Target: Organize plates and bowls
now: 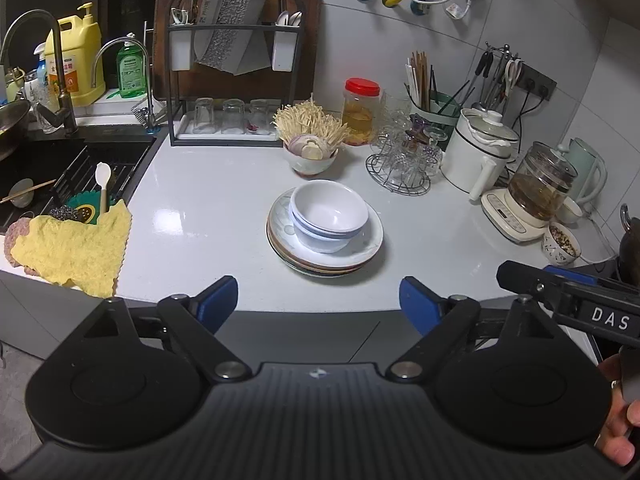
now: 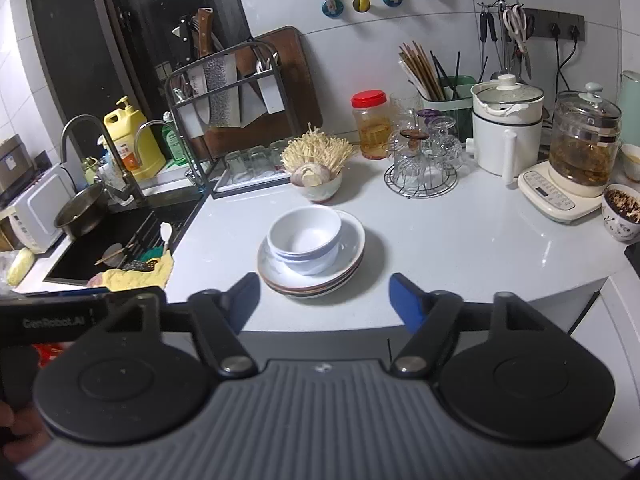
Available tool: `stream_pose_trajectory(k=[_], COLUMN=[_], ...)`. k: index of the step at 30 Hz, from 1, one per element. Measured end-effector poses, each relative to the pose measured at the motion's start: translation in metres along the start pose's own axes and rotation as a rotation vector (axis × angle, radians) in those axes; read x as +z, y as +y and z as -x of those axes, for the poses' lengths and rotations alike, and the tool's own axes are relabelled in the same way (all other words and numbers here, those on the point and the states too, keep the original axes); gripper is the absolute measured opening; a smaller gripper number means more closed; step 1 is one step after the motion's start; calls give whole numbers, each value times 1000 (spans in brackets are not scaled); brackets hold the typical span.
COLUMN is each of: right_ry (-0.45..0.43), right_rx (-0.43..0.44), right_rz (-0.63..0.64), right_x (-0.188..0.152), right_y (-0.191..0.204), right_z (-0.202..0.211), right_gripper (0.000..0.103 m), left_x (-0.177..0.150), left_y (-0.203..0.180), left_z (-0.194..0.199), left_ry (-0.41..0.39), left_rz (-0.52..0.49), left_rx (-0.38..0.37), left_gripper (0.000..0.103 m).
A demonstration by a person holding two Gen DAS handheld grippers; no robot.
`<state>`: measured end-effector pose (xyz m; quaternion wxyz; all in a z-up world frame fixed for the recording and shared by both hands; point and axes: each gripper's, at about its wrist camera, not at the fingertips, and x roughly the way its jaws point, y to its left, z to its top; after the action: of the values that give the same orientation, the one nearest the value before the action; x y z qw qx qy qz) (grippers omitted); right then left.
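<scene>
Clearly a stacked state: read across the counter (image 1: pixel 200 220) from its left edge to its right.
Sink edge: a yellow cloth (image 1: pixel 76 248) draped over the counter's left edge beside the sink (image 1: pixel 48 168), with a white spatula (image 1: pixel 103 184) standing just behind it.
Back edge, left: a black rack (image 1: pixel 236 80) with a cleaver and upturned glasses stood against the wall.
Back edge, middle: a small bowl of mushrooms (image 1: pixel 310 144) and a red-lidded jar (image 1: pixel 361 112) stood behind the task's things.
Plates: a stack of plates (image 1: pixel 326 246) lay near the middle of the counter, toward its front edge.
Bowls: two nested white bowls (image 1: pixel 328 216) sat on top of the plates, shifted toward the stack's left side and not centred.
Right end: a wire stand of glasses (image 1: pixel 404 156), a white pot (image 1: pixel 480 156) and a glass kettle (image 1: pixel 536 188) crowded the counter's right back corner.
Left hand-held gripper (image 1: pixel 318 304): released, jaws wide apart, nothing between them, hanging off the front edge well short of the stack.
Right hand-held gripper (image 2: pixel 324 300): also released and empty, jaws spread, the near rim of the plates just beyond its fingertips.
Step in hand: the gathering looked done, since every loose plate and bowl seen was in one pile; both tools appeared to be letting go.
Next move: probably only a tidy-up, nudging the bowls to the centre of the plates, which would call for a gentle two-sided push so the pile did not slide.
</scene>
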<state>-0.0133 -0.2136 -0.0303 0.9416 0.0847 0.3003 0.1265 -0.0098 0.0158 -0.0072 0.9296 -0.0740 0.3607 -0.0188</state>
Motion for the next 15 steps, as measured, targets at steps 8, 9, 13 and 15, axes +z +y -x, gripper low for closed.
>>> stream_pose_trajectory(k=[8, 9, 13, 15], right_ry=[-1, -6, -8, 4], right_rx=[-10, -10, -41, -48], right_rz=[6, 9, 27, 35], right_x=[2, 3, 4, 4], right_y=[-3, -2, -2, -2], right_z=[-6, -6, -8, -10], right_gripper=[81, 87, 89, 89], left_x=[1, 1, 0, 0], left_y=[-1, 0, 1, 1], left_z=[3, 3, 2, 2], left_ry=[-7, -8, -2, 1], left_rz=[-15, -13, -8, -12], left_rx=[40, 42, 47, 46], left_gripper=[96, 96, 96, 96])
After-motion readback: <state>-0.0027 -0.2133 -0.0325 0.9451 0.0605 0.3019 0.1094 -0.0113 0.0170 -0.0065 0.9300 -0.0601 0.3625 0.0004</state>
